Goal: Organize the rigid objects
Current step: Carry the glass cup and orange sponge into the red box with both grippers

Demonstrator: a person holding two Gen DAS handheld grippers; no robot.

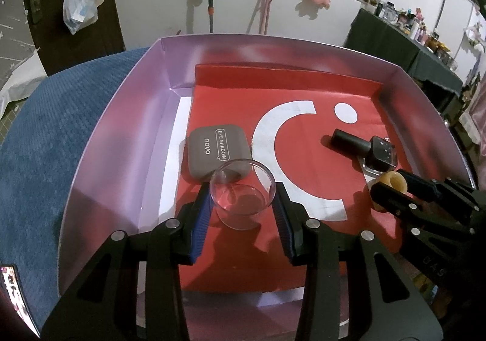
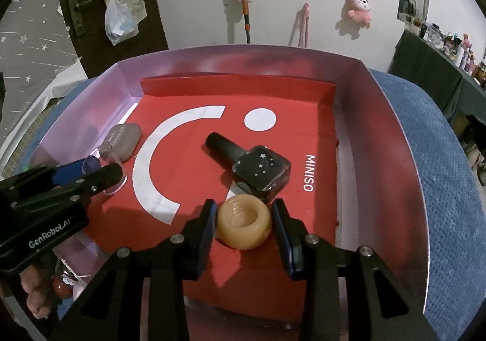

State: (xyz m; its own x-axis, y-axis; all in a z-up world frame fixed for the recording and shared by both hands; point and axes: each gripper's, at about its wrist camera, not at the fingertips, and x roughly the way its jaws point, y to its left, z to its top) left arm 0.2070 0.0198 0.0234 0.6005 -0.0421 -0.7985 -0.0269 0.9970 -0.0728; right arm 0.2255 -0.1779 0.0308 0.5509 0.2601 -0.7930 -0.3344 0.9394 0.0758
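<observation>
Left gripper (image 1: 243,204) clamps a clear glass cup (image 1: 242,195) right beside the grey "novo EYE SHADOW" case (image 1: 217,149). Right gripper (image 2: 244,221) squeezes a tan ring (image 2: 244,225) on the red MINISO liner (image 2: 306,140).

Both wrist views look down, close (side by side); sharing the box (image 1: 115,116).

Red liner (image 2: 188,140) lies bare between eyeshadow case (image 2: 121,142) and nail-polish bottle (image 2: 261,172).
</observation>
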